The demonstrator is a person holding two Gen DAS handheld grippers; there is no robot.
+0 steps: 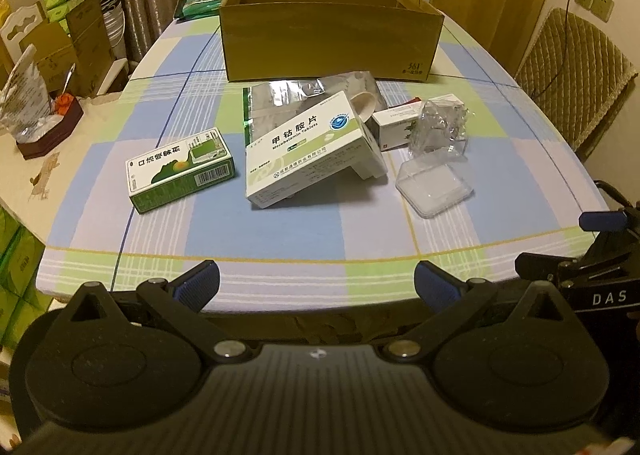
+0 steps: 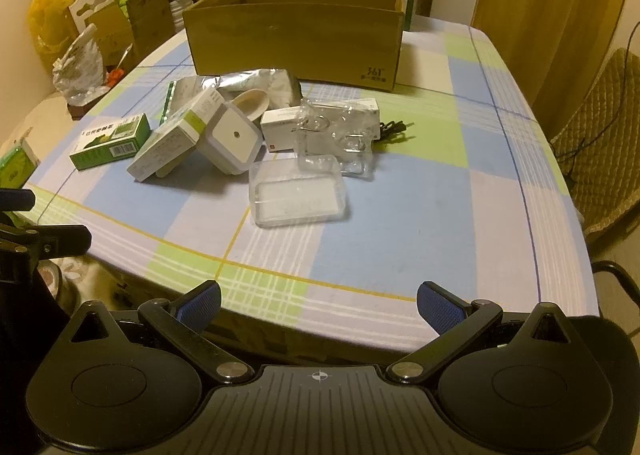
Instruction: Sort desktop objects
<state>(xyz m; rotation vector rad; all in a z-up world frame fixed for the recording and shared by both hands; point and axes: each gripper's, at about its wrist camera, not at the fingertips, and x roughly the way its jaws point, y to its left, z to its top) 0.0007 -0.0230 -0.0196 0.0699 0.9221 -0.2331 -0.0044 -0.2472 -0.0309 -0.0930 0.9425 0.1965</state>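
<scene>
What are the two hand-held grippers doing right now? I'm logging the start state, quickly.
Left hand-held gripper: open, holding nothing, short of the table edge.
Right hand-held gripper: open, holding nothing, also short of the table edge.

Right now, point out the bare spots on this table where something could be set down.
Free: the near strip of tablecloth between the table edge and the clear plastic tray; the right side past the black cable; the patch left of the green box. Crowded: the middle, where the white medicine box, silver pouch and crumpled plastic pile up before the cardboard box.
</scene>
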